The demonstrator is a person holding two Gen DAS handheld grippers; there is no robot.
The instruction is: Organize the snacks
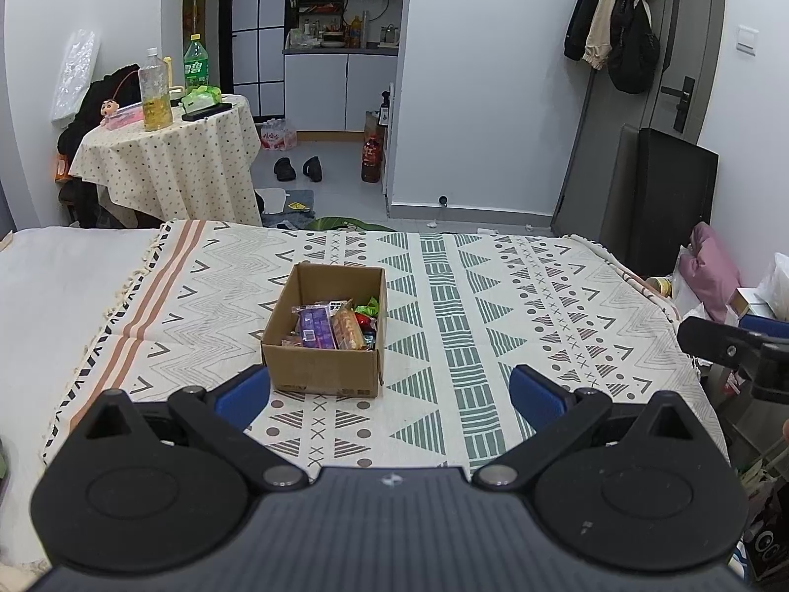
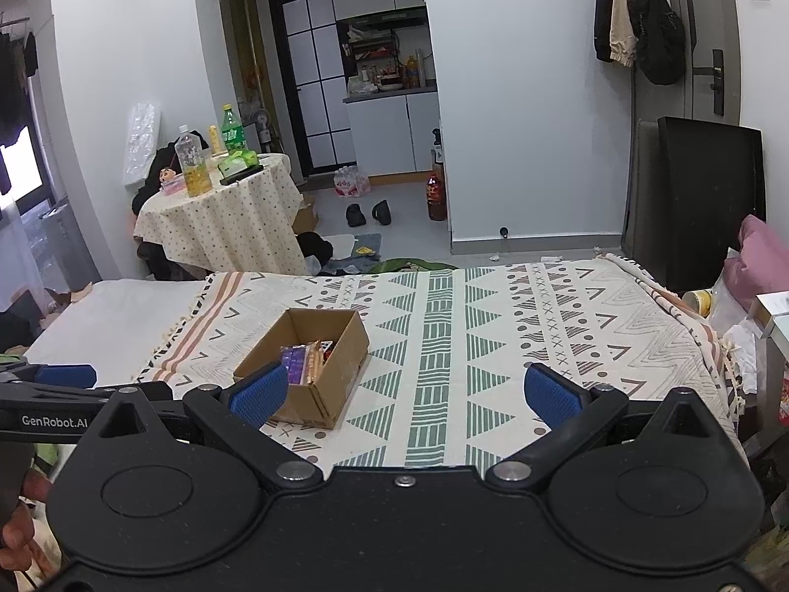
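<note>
Patterned bedspread (image 1: 493, 296) bears snack box (image 1: 323, 370) just beyond both spread-wide, empty hand-held grippers (image 1: 389, 394)

Walls (image 1: 473, 98) are plain white; floor (image 1: 345, 167) is pale grey. In the lower half of the frame, a bed (image 2: 98, 315) carries a patterned throw (image 1: 493, 325) in green, brown and cream. At centre left stands a round table (image 1: 167, 163) under a dotted cloth, bearing two bottles (image 1: 155, 91). Upper centre: a kitchenette alcove with white cabinets (image 1: 340, 89) and cluttered shelving. To its left, a black-framed glazed door (image 2: 315, 79). Upper right: a grey door (image 1: 690, 74) with coats (image 1: 611, 15) hanging beside it. A black panel (image 1: 675, 197) leans against the wall at right. Slippers (image 1: 298, 168) lie on the floor. A bright window (image 2: 22, 163) shows at far left of the right wrist view.
</note>
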